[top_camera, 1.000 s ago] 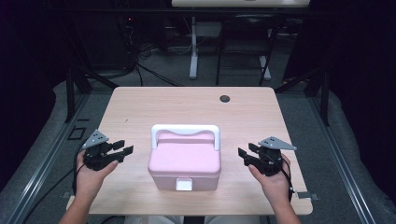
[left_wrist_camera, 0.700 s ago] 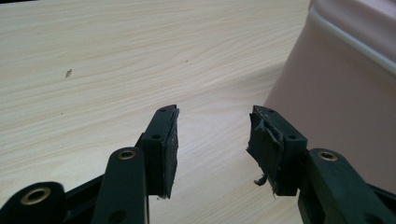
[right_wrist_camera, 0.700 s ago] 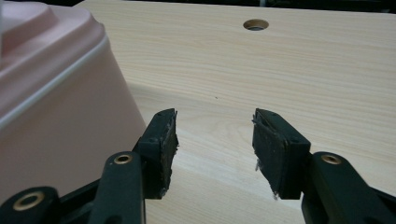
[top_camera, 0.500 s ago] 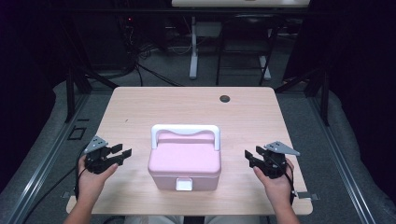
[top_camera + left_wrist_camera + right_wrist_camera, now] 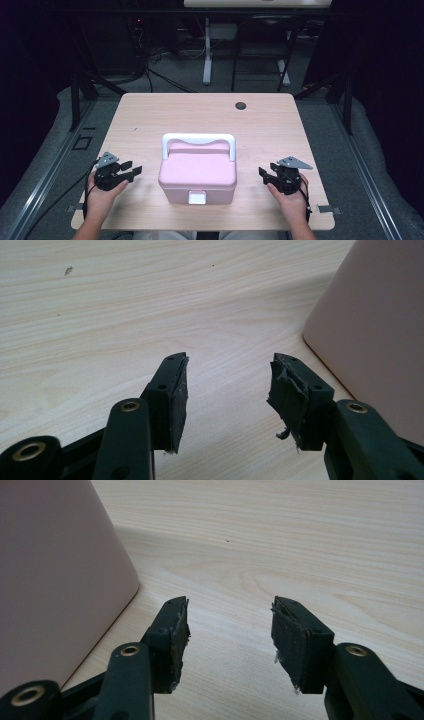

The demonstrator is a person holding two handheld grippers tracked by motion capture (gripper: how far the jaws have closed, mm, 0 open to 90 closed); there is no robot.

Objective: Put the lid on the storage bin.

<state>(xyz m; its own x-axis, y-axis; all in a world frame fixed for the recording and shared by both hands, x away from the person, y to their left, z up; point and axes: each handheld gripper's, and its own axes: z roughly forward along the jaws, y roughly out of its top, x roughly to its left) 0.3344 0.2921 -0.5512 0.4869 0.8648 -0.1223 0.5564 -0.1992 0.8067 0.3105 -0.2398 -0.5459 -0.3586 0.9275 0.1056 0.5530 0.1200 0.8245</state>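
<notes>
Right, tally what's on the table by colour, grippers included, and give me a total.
Pink: 1, the lidded box with its white handle.
Black: 3, the left gripper, the right gripper, and the small round cap at the table's far edge.
Total: 4.

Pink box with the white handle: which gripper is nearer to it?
Left, narrowly. The left gripper sits just off the left side of the pink box, jaws open; the right gripper hovers off its right side with a slightly wider gap, also open. Neither touches it.
</notes>
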